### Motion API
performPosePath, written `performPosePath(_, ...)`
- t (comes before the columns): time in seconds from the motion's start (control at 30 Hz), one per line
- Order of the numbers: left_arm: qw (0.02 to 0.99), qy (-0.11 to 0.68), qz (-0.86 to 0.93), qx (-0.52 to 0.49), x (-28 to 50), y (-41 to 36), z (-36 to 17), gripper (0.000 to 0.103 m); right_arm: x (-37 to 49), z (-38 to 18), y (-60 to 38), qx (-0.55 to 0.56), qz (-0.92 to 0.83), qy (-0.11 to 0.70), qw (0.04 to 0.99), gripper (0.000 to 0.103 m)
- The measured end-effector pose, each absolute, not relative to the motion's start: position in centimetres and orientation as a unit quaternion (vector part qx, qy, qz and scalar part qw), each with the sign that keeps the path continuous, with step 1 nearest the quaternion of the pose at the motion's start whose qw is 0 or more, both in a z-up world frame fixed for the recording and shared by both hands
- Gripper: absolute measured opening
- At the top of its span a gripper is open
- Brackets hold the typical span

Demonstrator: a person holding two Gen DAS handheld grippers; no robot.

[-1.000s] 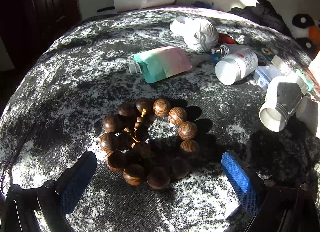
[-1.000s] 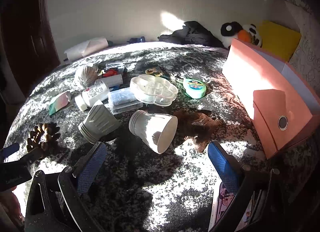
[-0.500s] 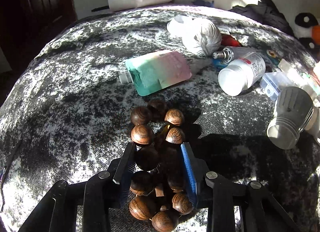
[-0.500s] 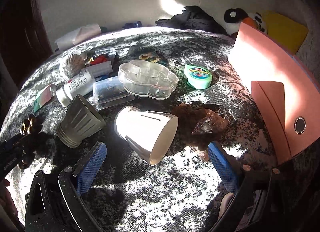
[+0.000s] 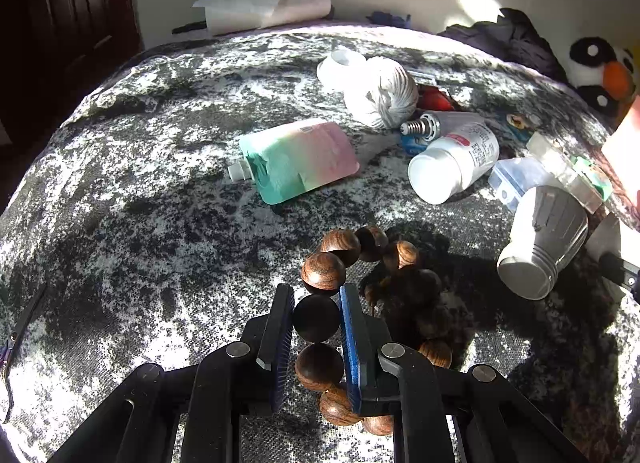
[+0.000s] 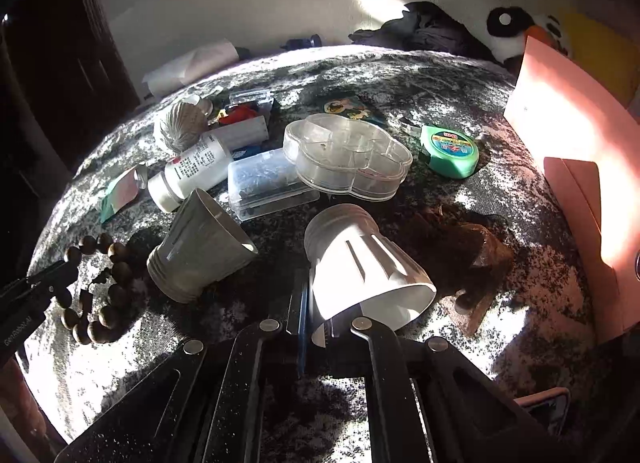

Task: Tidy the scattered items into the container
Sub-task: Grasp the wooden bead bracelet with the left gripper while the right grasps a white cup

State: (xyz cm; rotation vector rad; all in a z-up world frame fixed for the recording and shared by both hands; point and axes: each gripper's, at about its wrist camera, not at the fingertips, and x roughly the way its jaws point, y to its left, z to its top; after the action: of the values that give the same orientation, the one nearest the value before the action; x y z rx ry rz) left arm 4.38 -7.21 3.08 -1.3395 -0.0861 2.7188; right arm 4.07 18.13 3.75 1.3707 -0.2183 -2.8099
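My left gripper (image 5: 316, 317) is shut on the wooden bead bracelet (image 5: 324, 273), with one dark bead pinched between the blue pads; the rest of the loop hangs to the right in shadow. The bracelet also shows in the right wrist view (image 6: 100, 287). My right gripper (image 6: 318, 323) is shut on the rim of the white cup (image 6: 360, 263), which lies on its side. The pink storage box (image 6: 576, 167) stands at the right.
A grey cup (image 6: 200, 243) lies beside the white one. Behind are a clear flower-shaped box (image 6: 344, 155), a clear case (image 6: 268, 183), a white bottle (image 5: 456, 163), a pastel pouch (image 5: 296, 159), a yarn ball (image 5: 384, 93), a green tape measure (image 6: 452, 149) and a brown object (image 6: 476, 251).
My left gripper closed on the bracelet, narrowed to a single bead and dragged the loop out of shape. My right gripper moved up to the white cup and closed on its rim.
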Motion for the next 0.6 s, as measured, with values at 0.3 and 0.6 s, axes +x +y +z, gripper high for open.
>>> performPosePath(0.3, 0.05, -0.065, 0.89, -0.449, 3.9, -7.9, 1.6, 0.017, 5.1, 5.1, 18.2, 0.434, -0.895, -0.093, 0.035, 0.006)
performPosePath(0.6, 0.093, -0.044, 0.922, -0.373, 7.2, -5.5, 8.3, 0.017, 7.6, 8.6, 19.4, 0.386, -0.919, -0.072, 0.032, 0.006)
